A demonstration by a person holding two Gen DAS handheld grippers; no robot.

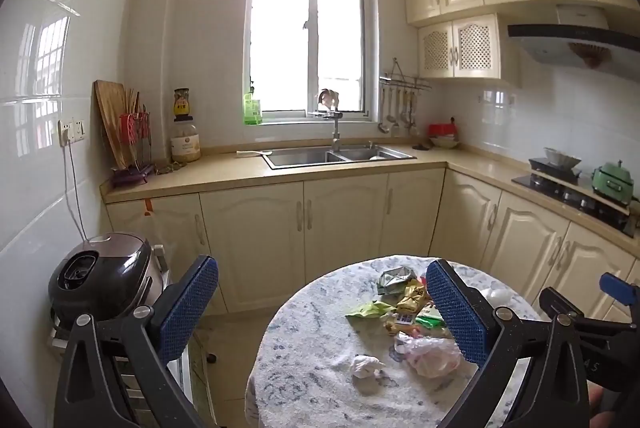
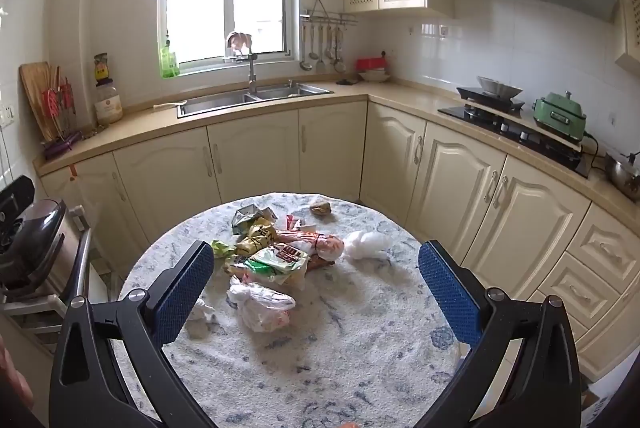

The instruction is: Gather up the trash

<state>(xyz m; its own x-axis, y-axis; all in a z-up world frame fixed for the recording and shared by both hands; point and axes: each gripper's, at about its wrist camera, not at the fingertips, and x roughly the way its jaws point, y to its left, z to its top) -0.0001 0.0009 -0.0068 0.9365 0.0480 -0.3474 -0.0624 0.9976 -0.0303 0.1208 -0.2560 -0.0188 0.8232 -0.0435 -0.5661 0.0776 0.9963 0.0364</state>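
Trash piled on round table, both grippers wide open

Trash sits in a heap (image 2: 276, 248) near the middle of the round table (image 2: 320, 368), which has a white & blue patterned cloth on it. Heap has crinkly snack wrappers: a green one (image 2: 222, 248), a yellow one (image 2: 258, 238), a grey-green one (image 2: 248, 218) at the far side. A knotted clear plastic bag (image 2: 262, 306) lies on the near side of the heap. A white crumpled bag (image 2: 366, 244) sits just right of the heap. A small brown lump (image 2: 320, 208) lies apart at the far edge; can't tell what it is. A balled-up white tissue (image 1: 364, 366) lies alone, left of the plastic bag.

Right gripper (image 2: 316, 292) hangs over the near part of the table, tilted down, jaws spread wide w/ nothing between the blue pads. It touches nothing.

Left gripper (image 1: 320, 304) is also wide open & holds nothing. It points more level, toward the sink (image 1: 340, 156) & window (image 1: 308, 32). Its left finger (image 1: 188, 304) is off the table edge, in front of a dark rice cooker (image 1: 104, 280) on a rack.

Behind the table run cream cabinets (image 2: 256, 156) w/ a tan counter, a stove (image 2: 516, 132) & a green pot (image 2: 560, 116) on the right.
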